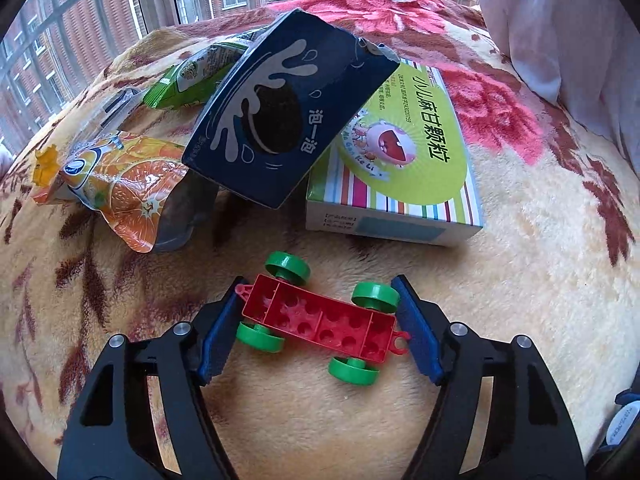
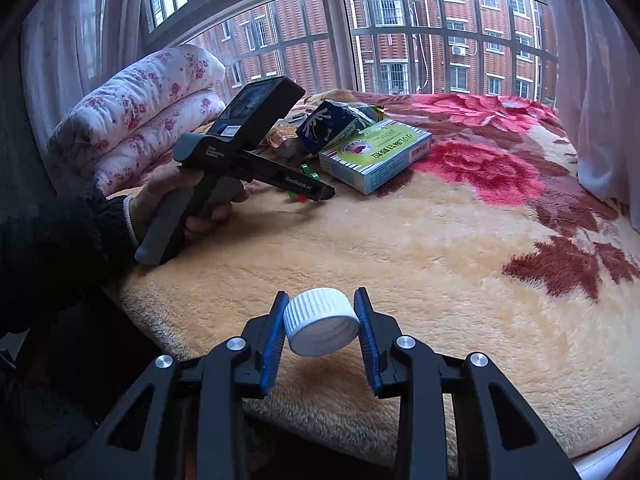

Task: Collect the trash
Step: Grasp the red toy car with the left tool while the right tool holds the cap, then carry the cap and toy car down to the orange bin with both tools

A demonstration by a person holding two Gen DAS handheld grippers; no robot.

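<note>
White bottle cap [image 2: 322,322] pinched in right gripper [image 2: 322,326], held just above the blanket [image 2: 440,248] near the bed's front edge. Left gripper [image 1: 320,320] spread around an upside-down red toy car [image 1: 320,320]; whether the pads touch it is unclear. Trash sits toward the window edge: orange pouch [image 1: 128,184], green packet [image 1: 188,80], dark cookie box [image 1: 288,112] leaning on medicine box [image 1: 400,168].

White "泡一泡" on the dark blue cookie box [image 1: 288,116], "小儿麻甘颗粒" on the green striped carton [image 1: 404,152] just beside it, "GenRobot.AI" on the black handheld gripper's finger [image 2: 298,187]
</note>
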